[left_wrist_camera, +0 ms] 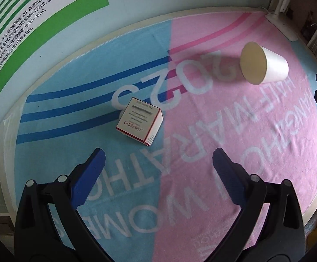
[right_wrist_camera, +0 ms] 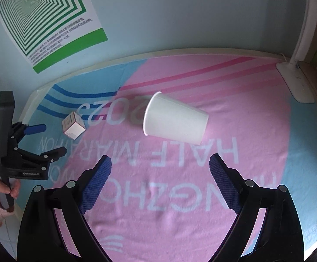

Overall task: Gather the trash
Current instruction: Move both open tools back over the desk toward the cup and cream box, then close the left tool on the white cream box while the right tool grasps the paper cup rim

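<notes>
The left gripper (left_wrist_camera: 158, 159) hangs over the towel with its blue-padded fingers (left_wrist_camera: 93, 172) spread wide and nothing between them. Just ahead of it, slightly toward its left finger, a small white carton with red edging (left_wrist_camera: 139, 124) sits on the blue half of the towel, clear of both pads. The right gripper (right_wrist_camera: 160, 163) is likewise wide apart and empty. Beyond its tips a white paper cup (right_wrist_camera: 174, 121) lies on its side on the pink half, mouth turned toward the carton and base pointing toward the lamp side; from the left wrist view the cup's inside looks tan, though that may be shadow.

Both items rest on a pink and blue marathon towel (right_wrist_camera: 256, 131) printed with white lettering, which covers a pale table. A hand (right_wrist_camera: 0, 191) grips the left tool's handle at the table edge. At the far right corner stands a white lamp base (right_wrist_camera: 298, 83), and a green-striped poster (right_wrist_camera: 42, 19) hangs on the wall behind.
</notes>
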`<action>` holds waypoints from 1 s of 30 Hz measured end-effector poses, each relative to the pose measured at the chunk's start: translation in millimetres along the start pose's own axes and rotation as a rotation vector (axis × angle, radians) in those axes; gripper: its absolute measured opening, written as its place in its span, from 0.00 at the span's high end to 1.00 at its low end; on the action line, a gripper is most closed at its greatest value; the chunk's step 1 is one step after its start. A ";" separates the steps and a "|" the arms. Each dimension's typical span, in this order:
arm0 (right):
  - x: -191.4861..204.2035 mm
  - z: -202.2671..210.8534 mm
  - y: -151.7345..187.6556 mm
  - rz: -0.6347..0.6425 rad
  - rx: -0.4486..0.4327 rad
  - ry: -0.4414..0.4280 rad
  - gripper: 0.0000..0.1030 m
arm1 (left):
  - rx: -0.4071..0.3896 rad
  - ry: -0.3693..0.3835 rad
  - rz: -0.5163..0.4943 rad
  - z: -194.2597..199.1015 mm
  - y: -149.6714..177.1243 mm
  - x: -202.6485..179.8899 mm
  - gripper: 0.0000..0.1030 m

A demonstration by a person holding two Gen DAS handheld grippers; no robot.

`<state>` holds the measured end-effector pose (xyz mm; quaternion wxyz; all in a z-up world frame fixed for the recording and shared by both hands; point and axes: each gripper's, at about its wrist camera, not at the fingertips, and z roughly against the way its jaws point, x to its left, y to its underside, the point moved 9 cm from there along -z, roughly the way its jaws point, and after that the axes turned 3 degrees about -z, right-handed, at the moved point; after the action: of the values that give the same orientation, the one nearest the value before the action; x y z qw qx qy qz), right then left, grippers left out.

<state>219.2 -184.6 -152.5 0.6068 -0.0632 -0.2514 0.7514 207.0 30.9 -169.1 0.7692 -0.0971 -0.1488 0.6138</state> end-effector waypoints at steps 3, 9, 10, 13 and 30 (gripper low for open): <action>2.3 -18.5 -11.4 -0.019 0.019 -0.003 0.12 | 0.011 0.008 0.016 -11.4 -5.6 9.0 0.06; -5.9 -48.4 -26.5 -0.071 0.044 0.039 0.11 | 0.035 0.033 0.024 -35.8 -14.5 18.3 0.06; -9.2 -53.3 -27.5 -0.087 0.052 0.048 0.11 | 0.036 0.037 0.021 -39.4 -16.1 18.6 0.06; -15.0 -60.8 -33.0 -0.115 0.042 0.074 0.08 | 0.040 0.048 0.013 -49.1 -19.2 18.5 0.06; -42.8 -64.7 -36.0 -0.143 0.043 0.185 0.81 | 0.022 0.121 0.013 -68.7 -33.4 13.3 0.57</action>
<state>287.7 -200.6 -201.1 0.6807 -0.1013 -0.1818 0.7024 264.3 38.5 -220.9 0.7738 -0.1265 -0.0946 0.6135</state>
